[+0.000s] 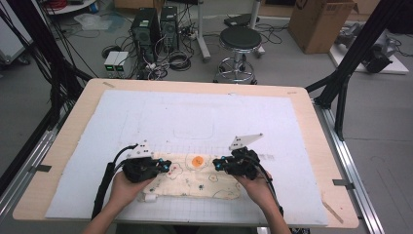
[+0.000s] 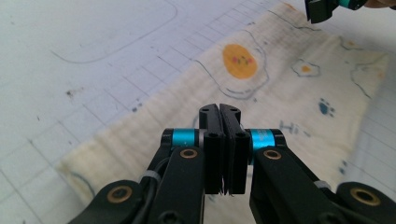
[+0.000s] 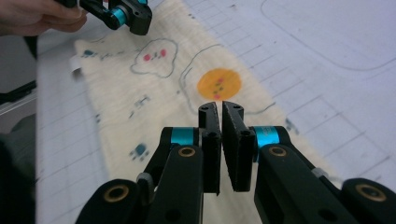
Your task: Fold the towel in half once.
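1. Both pairs of fingers are sitting closed, with nothing visible pinched between them: the left gripper point(image 2: 219, 109) has its fingers point(image 2: 211, 140) pressed flat together, and the right gripper point(image 3: 219, 106) is showing only a thin slit between its fingers point(image 3: 236, 144).
2. Each gripper is hovering over one short end of the cloth point(image 1: 195, 178), the left gripper point(image 1: 165, 165) at the left end and the right gripper point(image 1: 219, 163) at the right end, tips facing each other.
3. Spread flat, the cloth is lying on the white mat point(image 1: 195, 117) near the person's edge of the counter point(image 1: 68, 126), with its orange egg print point(image 1: 197, 161) between the two grippers.
4. Judging from this, the work is a fold or a lift of the cloth, and neither end is looking gripped yet.
5. Risks from here:
   - closed fingers are likely sliding over the fabric and only wrinkling it;
   - a shallow pinch is letting one end slip, so the cloth is skewing;
   - uneven pulling is dragging it off the mat's grid lines.
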Demonstrator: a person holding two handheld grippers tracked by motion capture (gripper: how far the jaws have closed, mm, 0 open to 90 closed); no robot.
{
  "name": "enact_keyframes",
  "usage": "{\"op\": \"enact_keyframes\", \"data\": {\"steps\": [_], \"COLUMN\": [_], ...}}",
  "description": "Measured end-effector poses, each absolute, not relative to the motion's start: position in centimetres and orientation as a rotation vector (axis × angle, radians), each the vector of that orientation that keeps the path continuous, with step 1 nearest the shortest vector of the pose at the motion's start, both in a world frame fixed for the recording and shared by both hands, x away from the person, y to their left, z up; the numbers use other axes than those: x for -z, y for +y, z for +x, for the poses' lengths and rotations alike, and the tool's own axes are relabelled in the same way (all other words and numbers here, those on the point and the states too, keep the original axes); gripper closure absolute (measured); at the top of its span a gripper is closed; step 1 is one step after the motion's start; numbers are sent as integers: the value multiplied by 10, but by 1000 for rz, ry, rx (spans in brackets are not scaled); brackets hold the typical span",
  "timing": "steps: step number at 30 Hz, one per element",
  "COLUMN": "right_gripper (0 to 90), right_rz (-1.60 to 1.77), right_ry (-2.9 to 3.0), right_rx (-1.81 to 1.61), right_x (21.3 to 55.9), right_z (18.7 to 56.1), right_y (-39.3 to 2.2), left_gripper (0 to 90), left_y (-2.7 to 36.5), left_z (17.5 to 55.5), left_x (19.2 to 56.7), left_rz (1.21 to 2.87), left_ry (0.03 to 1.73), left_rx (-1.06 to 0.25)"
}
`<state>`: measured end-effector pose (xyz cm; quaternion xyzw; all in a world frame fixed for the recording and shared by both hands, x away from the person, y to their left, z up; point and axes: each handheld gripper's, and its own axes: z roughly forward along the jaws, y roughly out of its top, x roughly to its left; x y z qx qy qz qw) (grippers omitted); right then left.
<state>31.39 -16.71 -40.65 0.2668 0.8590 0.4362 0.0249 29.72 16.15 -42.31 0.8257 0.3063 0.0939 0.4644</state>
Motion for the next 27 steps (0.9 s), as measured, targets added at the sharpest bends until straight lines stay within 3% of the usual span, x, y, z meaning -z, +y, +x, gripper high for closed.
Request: {"op": "enact_keyframes", "data": {"steps": [11, 27], "right_gripper": [860, 849], "right_rz": [956, 988], "right_ry": [2616, 2641], "right_rx": [-1247, -1183], "right_x": [432, 439], "right_z": [346, 346], "right_y": [-159, -172], "left_gripper": [881, 877], "left_y": [152, 172], "left_z": [321, 324], "left_x": [436, 437], "left_rz": [2110, 2161], "left_ry": [834, 878], "left_rx": [-269, -322]}}
